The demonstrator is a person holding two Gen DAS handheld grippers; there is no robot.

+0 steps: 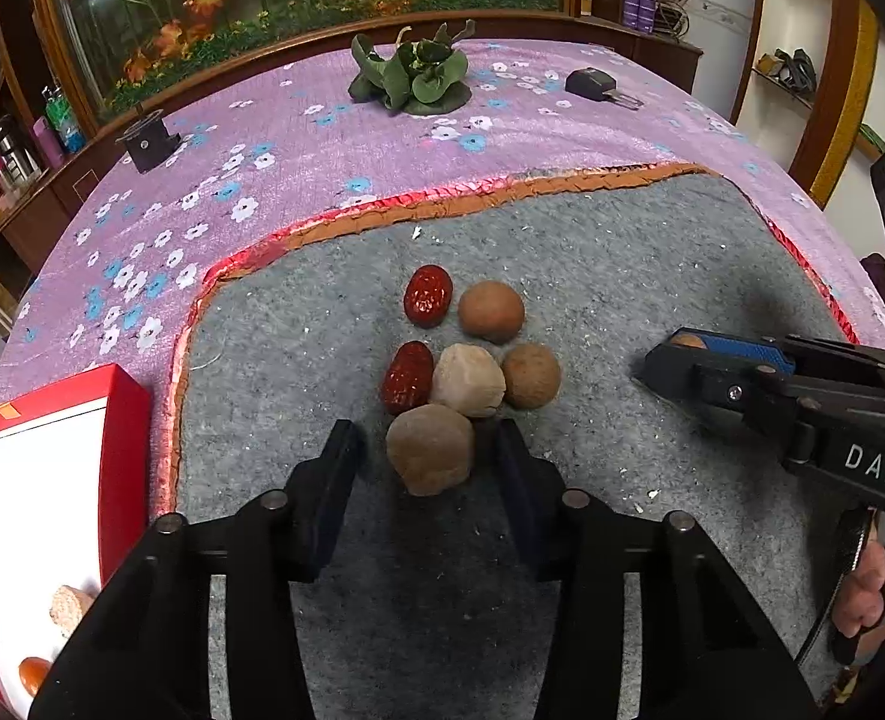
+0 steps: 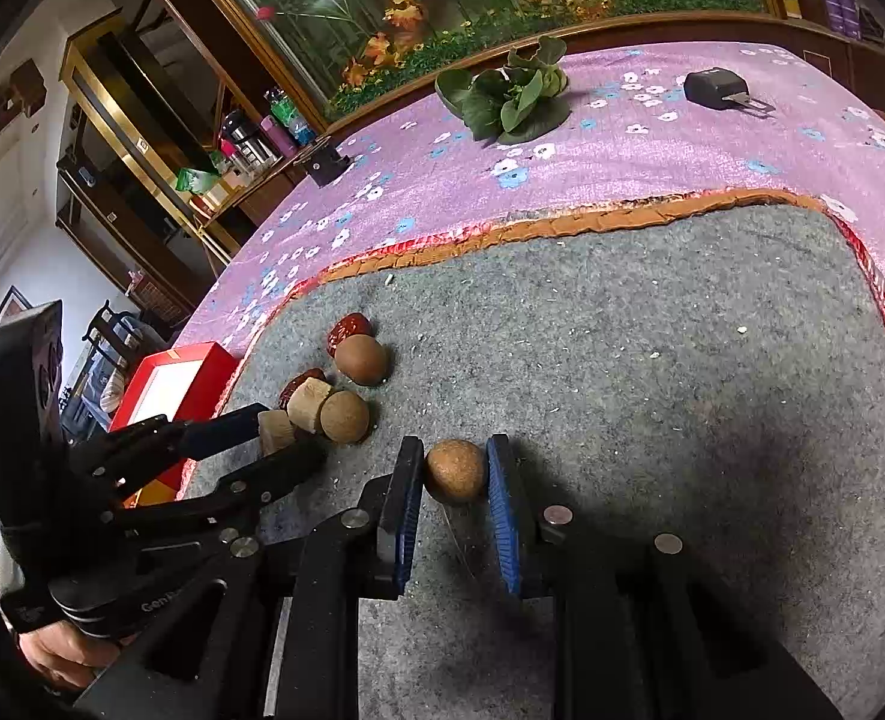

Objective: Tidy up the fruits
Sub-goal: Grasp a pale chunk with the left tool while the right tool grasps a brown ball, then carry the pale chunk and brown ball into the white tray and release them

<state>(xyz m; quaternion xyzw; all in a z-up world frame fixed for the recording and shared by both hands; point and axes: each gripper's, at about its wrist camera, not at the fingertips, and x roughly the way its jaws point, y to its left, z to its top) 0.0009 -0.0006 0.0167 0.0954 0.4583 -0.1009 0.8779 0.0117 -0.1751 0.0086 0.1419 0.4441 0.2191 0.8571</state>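
On the grey mat (image 1: 622,276) lies a cluster: two red dates (image 1: 428,304) (image 1: 406,377), two round brown fruits (image 1: 491,318) (image 1: 531,375), a pale lump (image 1: 467,380) and a brown lump (image 1: 430,456). My left gripper (image 1: 427,438) straddles the brown lump, with a gap showing at its left finger (image 1: 337,462). It is open. My right gripper (image 2: 455,444) is shut on a round brown fruit (image 2: 455,471) just above the mat, right of the cluster. In the left wrist view the right gripper (image 1: 676,354) shows that fruit (image 1: 689,341) at its tip.
A red box with a white inside (image 1: 52,420) stands at the mat's left edge and holds a few pieces (image 1: 70,609). On the purple flowered cloth (image 1: 322,168) behind lie a green leafy piece (image 1: 412,75), a black device (image 1: 589,84) and a small black stand (image 1: 148,141).
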